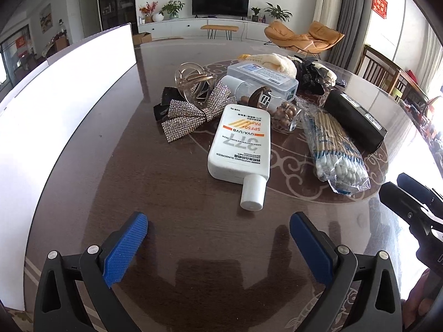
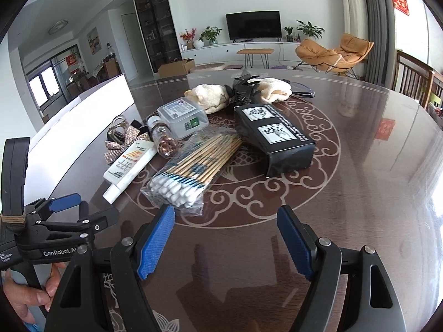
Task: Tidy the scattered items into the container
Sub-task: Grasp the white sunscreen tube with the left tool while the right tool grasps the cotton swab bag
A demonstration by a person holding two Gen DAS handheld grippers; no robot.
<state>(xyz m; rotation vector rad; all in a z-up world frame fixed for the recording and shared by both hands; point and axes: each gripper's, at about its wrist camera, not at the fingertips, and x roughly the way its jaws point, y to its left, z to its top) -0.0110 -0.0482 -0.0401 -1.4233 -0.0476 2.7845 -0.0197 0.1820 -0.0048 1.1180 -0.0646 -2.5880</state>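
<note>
Worktop [image 1: 171,193]: dark, glossy wood with a pale scroll inlay; all items lay on it in one loose cluster.

Left tool [image 1: 218,227]: blue-padded fingers spread wide, holding nothing, low over the worktop just short of the sunscreen cap.

Right tool [image 2: 225,221]: fingers likewise spread apart and empty, hovering near the cotton-swab packet's tip end.

Container [image 1: 63,88]: white box standing at the left side of the worktop, apart from the cluster; its inside could not be seen.

Items, none in the container:
- Sunscreen bottle [image 1: 239,145], white, flat on its back, cap pointing toward the left tool.
- Rhinestone bow [image 1: 193,110], touching the bottle's far left corner.
- Clear hair claw [image 1: 191,83], resting on the bow and a black clip beneath.
- Glass bottle of brown beads [image 1: 265,99], on its side, between the sunscreen and the clear plastic box [image 1: 263,78].
- Packet of cotton swabs [image 1: 332,152], wooden sticks, white tips toward the tools, just right of the sunscreen.
- Black carton [image 2: 274,135], with two white label panels, right of the swabs.
- Cream cloth [image 2: 210,95] and a second cream bundle [image 2: 274,88], at the far side, a black flower-like hair piece [image 2: 242,90] between them.
- Glasses [image 2: 303,90], partly hidden behind the second bundle.
</note>
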